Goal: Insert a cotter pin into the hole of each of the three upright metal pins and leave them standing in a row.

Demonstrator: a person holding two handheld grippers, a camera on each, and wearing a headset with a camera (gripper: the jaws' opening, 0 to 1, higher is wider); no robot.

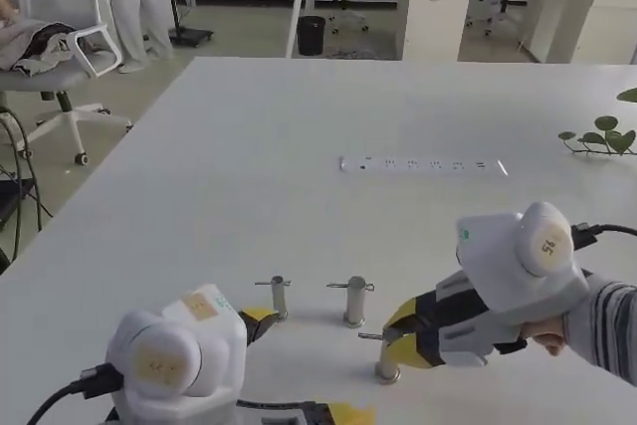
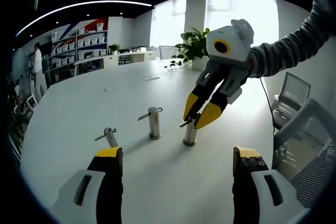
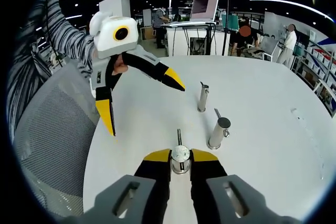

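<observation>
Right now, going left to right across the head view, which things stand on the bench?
First metal pin → second metal pin → third metal pin, gripped by the right claw → plant leaves.

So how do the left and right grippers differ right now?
The left gripper has its fingers spread wide and holds nothing, while the right gripper has its fingers closed about the top of the metal pin at the right end of the row. In the head view the left gripper comes in from the near left and the right gripper from the right. Both have white bodies and black fingers with yellow tips.
</observation>
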